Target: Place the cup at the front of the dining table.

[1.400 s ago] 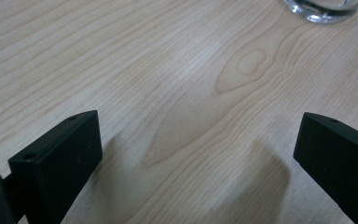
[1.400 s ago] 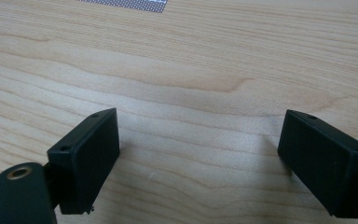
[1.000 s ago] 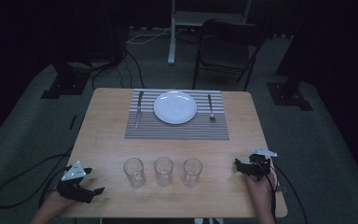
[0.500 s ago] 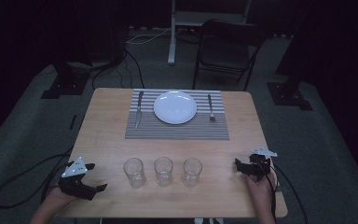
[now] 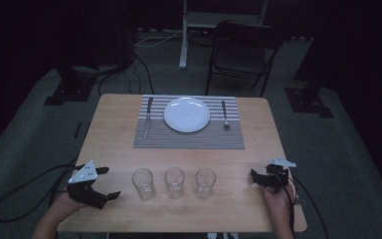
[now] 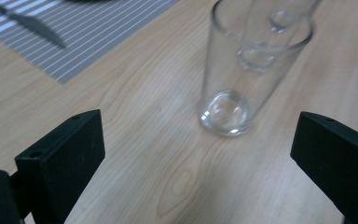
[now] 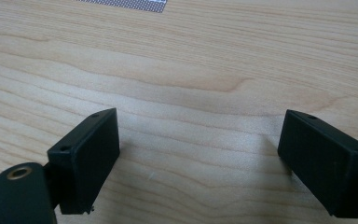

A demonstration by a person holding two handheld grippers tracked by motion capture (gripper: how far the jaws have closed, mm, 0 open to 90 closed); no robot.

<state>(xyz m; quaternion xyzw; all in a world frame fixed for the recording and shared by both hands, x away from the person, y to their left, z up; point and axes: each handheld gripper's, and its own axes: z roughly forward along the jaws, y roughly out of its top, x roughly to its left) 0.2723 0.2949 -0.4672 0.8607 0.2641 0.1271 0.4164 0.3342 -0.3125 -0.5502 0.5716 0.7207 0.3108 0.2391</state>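
Left gripper [image 5: 110, 186], fingers spread wide and empty, faces the nearest upright glass [image 5: 143, 183] just ahead on the tabletop [image 5: 114, 149]; right gripper [image 5: 253, 179], likewise open and empty, sits farther off.

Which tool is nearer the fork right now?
Right. The right tool sits near the table's front right edge, below the fork. The left tool is at the far front left corner.

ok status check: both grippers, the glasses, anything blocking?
Left gripper open, aimed at nearest glass, not touching. Right gripper open over bare table. Three glasses upright in a row. Path to the glass unobstructed.
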